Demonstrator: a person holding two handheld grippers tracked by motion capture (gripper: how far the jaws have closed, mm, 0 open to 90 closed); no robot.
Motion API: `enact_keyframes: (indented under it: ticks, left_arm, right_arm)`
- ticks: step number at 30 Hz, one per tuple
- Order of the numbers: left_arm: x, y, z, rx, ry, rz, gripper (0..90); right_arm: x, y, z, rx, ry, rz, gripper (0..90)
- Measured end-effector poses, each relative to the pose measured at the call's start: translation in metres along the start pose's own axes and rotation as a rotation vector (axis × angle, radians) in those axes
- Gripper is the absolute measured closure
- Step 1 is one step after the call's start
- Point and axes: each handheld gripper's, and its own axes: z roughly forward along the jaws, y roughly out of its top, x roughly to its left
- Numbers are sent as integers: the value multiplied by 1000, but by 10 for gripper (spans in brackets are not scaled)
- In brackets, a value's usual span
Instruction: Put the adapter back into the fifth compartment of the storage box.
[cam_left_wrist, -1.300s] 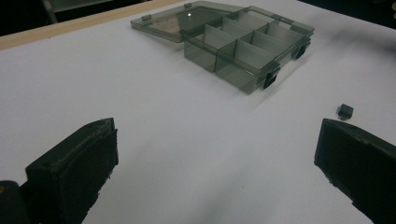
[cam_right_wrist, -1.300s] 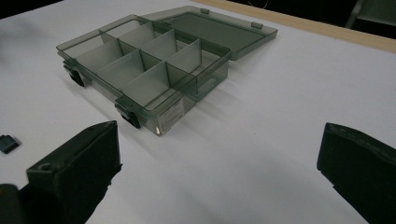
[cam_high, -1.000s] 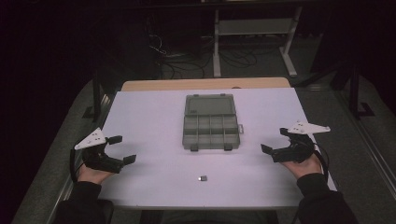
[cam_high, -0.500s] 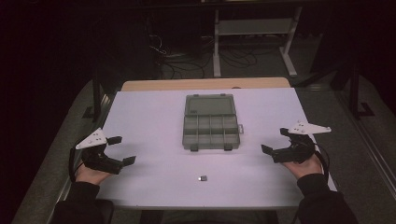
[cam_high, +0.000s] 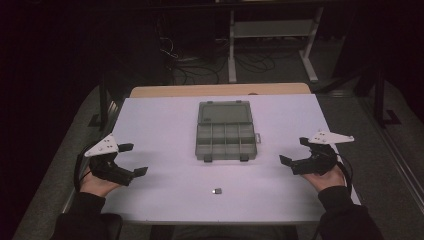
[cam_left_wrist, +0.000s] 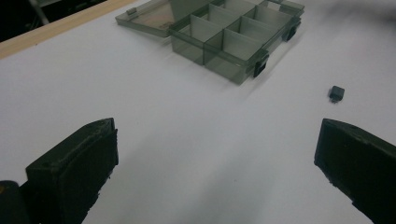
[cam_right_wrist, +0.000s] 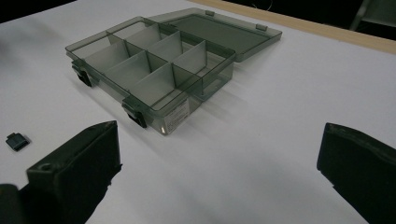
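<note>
A smoky clear compartment box (cam_high: 226, 135) lies open at the middle of the white table, its lid folded back flat toward the far edge; its cells (cam_left_wrist: 233, 32) (cam_right_wrist: 144, 65) look bare. A small dark part (cam_high: 217, 190) (cam_left_wrist: 336, 92) (cam_right_wrist: 17, 141) rests on the table in front of the box. My left gripper (cam_high: 132, 159) (cam_left_wrist: 215, 172) hovers open near the left edge with nothing between its jaws. My right gripper (cam_high: 295, 151) (cam_right_wrist: 219, 172) stands open near the right edge, likewise with nothing held.
The white table top (cam_high: 165, 125) has a bare wooden strip (cam_high: 220, 90) along its far edge. Beyond it, in the dark, stand a metal frame (cam_high: 272, 30) and loose cables (cam_high: 185, 65) on the floor.
</note>
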Motion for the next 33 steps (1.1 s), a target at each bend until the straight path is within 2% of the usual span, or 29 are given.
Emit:
enact_keyframes:
  ticks: [6,8,11,18,33]
  left_arm:
    - [-3,11,8,31,-25,29,0]
    - [-5,16,11,52,-36,50,0]
    - [-7,21,12,56,-46,62,0]
    - [-10,27,16,66,-66,71,0]
    - [-18,43,36,113,-119,111,0]
  right_arm:
    - [0,0,0,0,2,1,0]
    - [0,0,0,0,3,1,0]
    - [0,0,0,2,6,-1,0]
    - [0,0,0,4,8,-2,0]
    - [1,0,0,2,11,-5,0]
